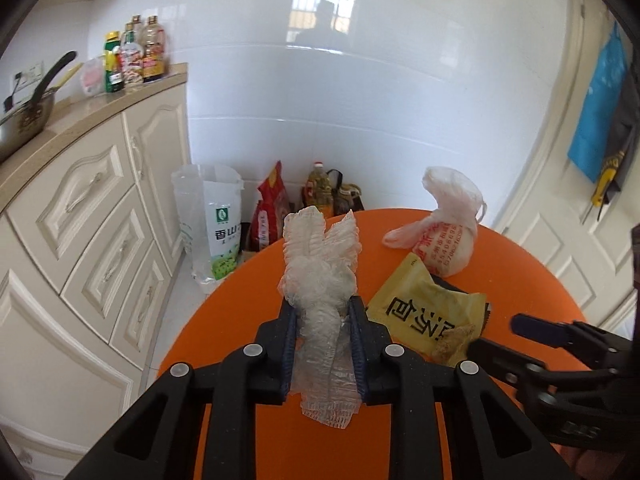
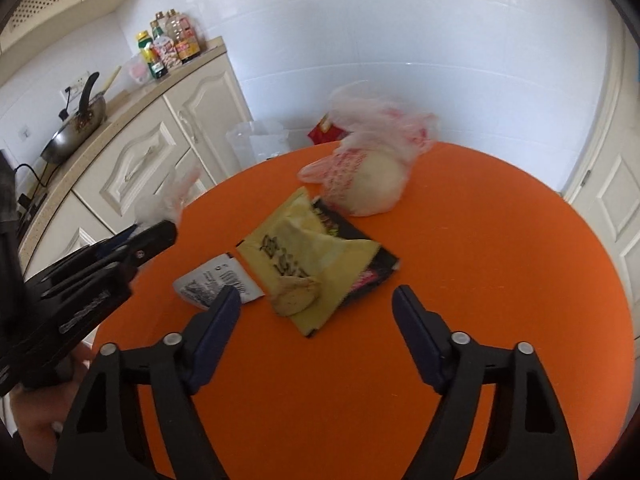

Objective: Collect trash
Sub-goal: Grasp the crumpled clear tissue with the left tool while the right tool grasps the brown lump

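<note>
Left gripper (image 1: 322, 344) is clenched on the crumpled clear plastic wrap (image 1: 320, 276) — I can see both fingers (image 1: 290, 340) pressing its sides, the wrap's long axis running straight up the middle of the left wrist frame, its frilly top fanning out above the fingertips and its tail hanging below them.

Now the right gripper (image 2: 316, 304). Its fingers (image 2: 220, 316) are spread apart, nothing between them yet, hovering over the orange tabletop (image 2: 500, 260). Dead ahead, centre of the right wrist frame, lies the yellow wrapper (image 2: 304, 256) with a piece of biscuit (image 2: 294, 298) sitting on its near end, and a black wrapper (image 2: 368, 264) tucked under it. The yellow wrapper's long axis runs diagonally, lower middle to upper middle, so it points roughly along the fingers rather than across them. I reckon that is my next pick, and the right hand is plainly the nearer 1.

A small white sachet (image 2: 216, 284) lies just beside the left finger at lower left of that frame. Further back, upper middle, sits the knotted pink-printed bag (image 2: 368, 180), well apart from both grippers. That 1 looks bulky.
</note>
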### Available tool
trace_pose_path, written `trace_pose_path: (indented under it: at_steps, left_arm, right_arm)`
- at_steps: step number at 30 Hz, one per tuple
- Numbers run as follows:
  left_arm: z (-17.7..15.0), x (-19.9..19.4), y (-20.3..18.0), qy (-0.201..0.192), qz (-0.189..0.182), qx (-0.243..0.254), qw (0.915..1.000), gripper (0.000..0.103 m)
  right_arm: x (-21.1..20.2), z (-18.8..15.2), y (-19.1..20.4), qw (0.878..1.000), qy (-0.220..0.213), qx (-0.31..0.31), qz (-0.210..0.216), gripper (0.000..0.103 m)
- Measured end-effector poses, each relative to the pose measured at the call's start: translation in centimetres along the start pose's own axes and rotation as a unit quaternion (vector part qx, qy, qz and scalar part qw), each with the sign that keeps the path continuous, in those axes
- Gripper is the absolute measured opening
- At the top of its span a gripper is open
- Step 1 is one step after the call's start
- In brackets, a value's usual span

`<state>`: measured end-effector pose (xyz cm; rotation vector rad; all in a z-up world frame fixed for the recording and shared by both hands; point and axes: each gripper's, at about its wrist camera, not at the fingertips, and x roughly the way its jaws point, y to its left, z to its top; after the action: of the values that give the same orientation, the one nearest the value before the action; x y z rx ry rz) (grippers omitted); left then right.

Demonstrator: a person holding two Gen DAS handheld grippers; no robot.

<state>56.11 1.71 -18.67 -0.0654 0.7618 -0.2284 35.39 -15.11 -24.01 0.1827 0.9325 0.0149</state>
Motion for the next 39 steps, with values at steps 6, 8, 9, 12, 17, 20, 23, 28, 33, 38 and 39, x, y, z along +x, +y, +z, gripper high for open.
trace_pose_path:
  at_steps: [6,8,9,12,17,20,23,28,33,38,39]
  left_arm:
    - [-0.8,0.3,0.4,0.012,-0.004,-0.023,0.9997,0.021]
    - [-0.7,1.1,0.2,0.018,-0.009,-0.029,0.9994,0.021]
    - [-0.6,1.5,0.2,0.021,-0.011,-0.031,0.9993,0.021]
    - [-1.1,1.9,0.3,0.025,-0.015,-0.032,0.9991,0.021]
    - [-0.9,1.7,0.5,0.022,-0.021,-0.031,0.999,0.021]
    - [-1.2,1.6,0.2,0.021,-0.026,-0.028,0.9991,0.021]
    - [-2.7,0.2,0.7,0.02,-0.032,-0.021,0.9991,0.021]
    - [-5.3,-2.6,1.7,0.015,-0.029,-0.021,0.9992,0.021]
    - [-9.4,-6.7,1.4,0.012,-0.019,-0.026,0.9994,0.021]
    - [-11.0,-8.9,0.0,0.01,-0.014,-0.024,0.9996,0.021]
    - [-11.8,-9.9,-0.5,0.009,-0.013,-0.022,0.9996,0.021]
  right_arm:
    - [2.9,-0.3,1.6,0.999,0.008,-0.009,-0.032,0.05]
    - [3.2,-0.6,1.9,0.998,0.002,-0.022,-0.053,0.04]
    - [3.2,-0.7,1.9,0.998,0.0,-0.023,-0.05,0.037]
    - [2.8,-1.4,1.8,0.999,-0.004,-0.031,-0.041,0.027]
    - [1.0,-2.7,0.5,1.0,-0.008,-0.019,-0.015,0.017]
    - [-0.4,-3.4,-0.3,1.0,-0.015,-0.019,-0.013,0.014]
    - [-1.6,-3.9,-1.0,1.0,-0.015,-0.014,-0.011,0.014]
    - [-1.6,-4.6,-1.2,1.0,-0.006,-0.022,0.001,0.018]
    - [-0.8,-4.0,0.1,0.999,-0.01,-0.045,0.012,0.044]
    - [1.4,-3.5,0.9,0.998,-0.003,-0.058,0.007,0.052]
    - [1.5,-3.5,0.9,0.998,-0.002,-0.057,0.003,0.045]
